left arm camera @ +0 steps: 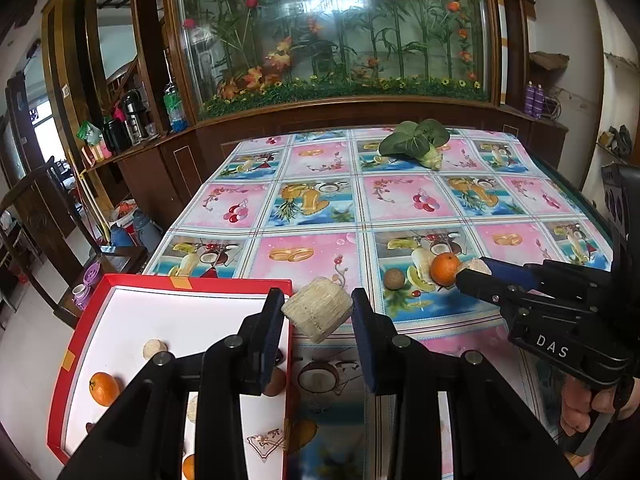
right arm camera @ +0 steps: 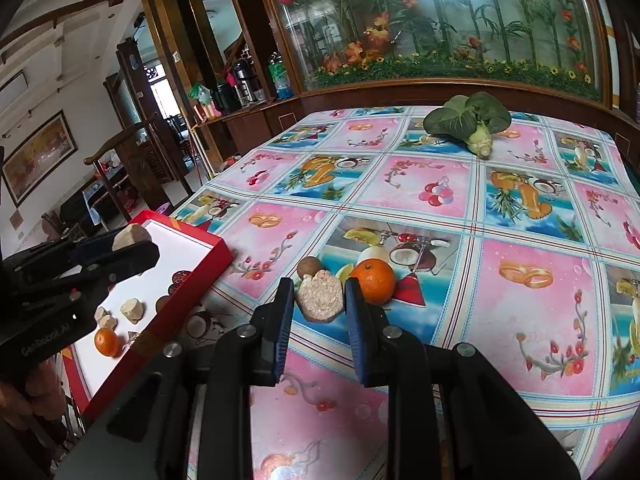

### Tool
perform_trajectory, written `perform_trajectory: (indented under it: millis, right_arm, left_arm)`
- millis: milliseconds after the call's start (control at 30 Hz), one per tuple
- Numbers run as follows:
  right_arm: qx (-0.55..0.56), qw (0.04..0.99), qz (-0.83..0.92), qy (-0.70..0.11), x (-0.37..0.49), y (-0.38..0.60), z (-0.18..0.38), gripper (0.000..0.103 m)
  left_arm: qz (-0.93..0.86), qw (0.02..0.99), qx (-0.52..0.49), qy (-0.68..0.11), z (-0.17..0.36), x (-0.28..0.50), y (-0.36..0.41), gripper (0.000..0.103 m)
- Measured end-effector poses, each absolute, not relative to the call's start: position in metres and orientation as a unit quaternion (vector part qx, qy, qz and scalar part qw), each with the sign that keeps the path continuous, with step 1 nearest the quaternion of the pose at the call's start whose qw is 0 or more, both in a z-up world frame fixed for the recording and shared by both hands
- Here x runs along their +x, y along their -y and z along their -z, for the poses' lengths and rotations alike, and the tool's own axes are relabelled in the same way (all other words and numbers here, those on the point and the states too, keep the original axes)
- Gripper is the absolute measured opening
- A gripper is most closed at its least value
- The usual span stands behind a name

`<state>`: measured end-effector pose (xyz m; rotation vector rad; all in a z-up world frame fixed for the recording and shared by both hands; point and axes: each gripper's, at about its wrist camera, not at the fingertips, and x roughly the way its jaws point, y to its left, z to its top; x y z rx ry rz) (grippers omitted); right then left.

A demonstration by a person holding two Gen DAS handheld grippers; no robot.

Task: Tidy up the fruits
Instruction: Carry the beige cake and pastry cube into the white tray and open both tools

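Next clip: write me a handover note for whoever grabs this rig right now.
Left gripper: shut on a pale chunk, at the red tray edge.
Right gripper: shut on a brown-skinned piece beside the orange.
Done: one orange and several pieces in the tray.
Left: drop both pieces, then fetch the table orange and the small brown ball.

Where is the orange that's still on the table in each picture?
Left wrist view: the orange sits right of centre on the tablecloth, just beyond the right tool.
Right wrist view: the same orange is near the centre, just right of the right tool's tip.
Shared landmark: the leafy green vegetable at the table's far end.
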<state>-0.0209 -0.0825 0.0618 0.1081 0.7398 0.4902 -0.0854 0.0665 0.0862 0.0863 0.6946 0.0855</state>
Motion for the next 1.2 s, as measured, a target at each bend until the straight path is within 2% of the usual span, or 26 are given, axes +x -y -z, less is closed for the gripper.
perform_trajectory:
  millis: [1200]
  right_arm:
    - [0.041, 0.902, -0.211, -0.374, -0.016, 0.085, -0.049, 0.028]
  left_arm:
    - [-0.044, 0.929, 0.028, -0.365, -0.067, -0.084, -0.083, 0.034]
